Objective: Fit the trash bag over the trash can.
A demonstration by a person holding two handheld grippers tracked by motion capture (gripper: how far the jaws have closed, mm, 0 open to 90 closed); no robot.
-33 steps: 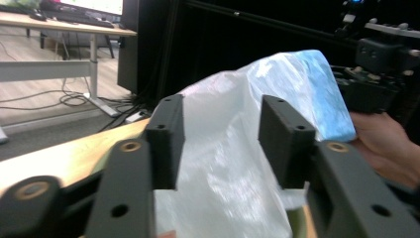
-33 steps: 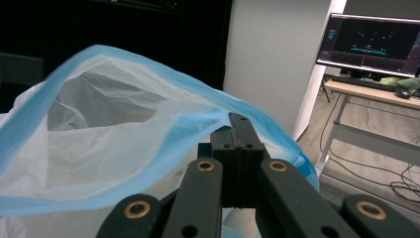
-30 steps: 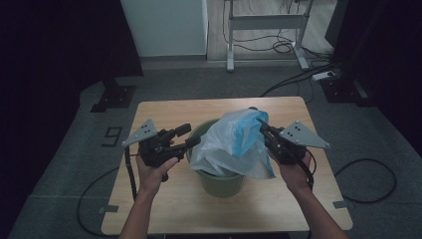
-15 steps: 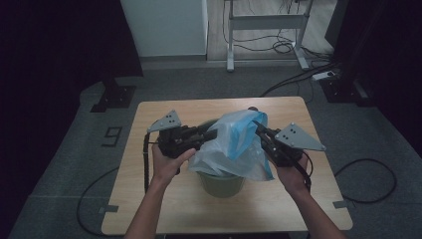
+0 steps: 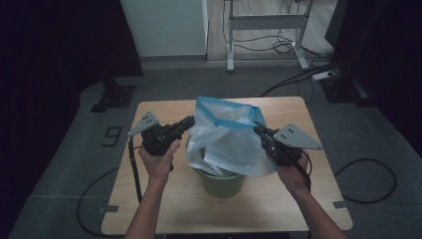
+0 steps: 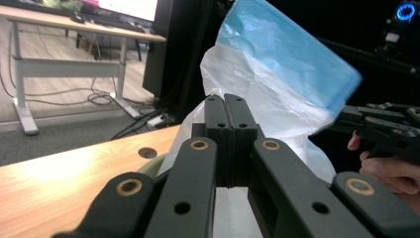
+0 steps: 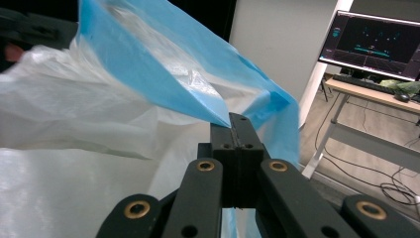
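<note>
The bin bag [image 5: 226, 137], white plastic with a blue band along its mouth, stands bunched up out of the green bucket [image 5: 220, 182] near the middle of my tabletop [image 5: 164, 214]. Its lower part hangs inside the bucket; the mouth rises well above the rim and gapes. I cannot tell whether anything lies inside the bag.

My left gripper [image 5: 185, 124] sits at the bag's left edge. Its fingers [image 6: 216, 124] have just been closing and now press flat together; in the left gripper view the white film lies right behind their tips, but I cannot tell whether any of it is pinched. My right gripper [image 5: 259, 128] is at the bag's right side, its fingers [image 7: 240, 134] closed on the blue hem, which runs straight into the seam between them.

Beyond the tabletop I see a white-legged desk [image 5: 266, 22] with loose cables [image 5: 286, 47] on the floor beneath it, a power strip [image 5: 326, 75] to the right, and a dark stand base [image 5: 113, 97] to the left. Nothing lies between my grippers and the bag.
</note>
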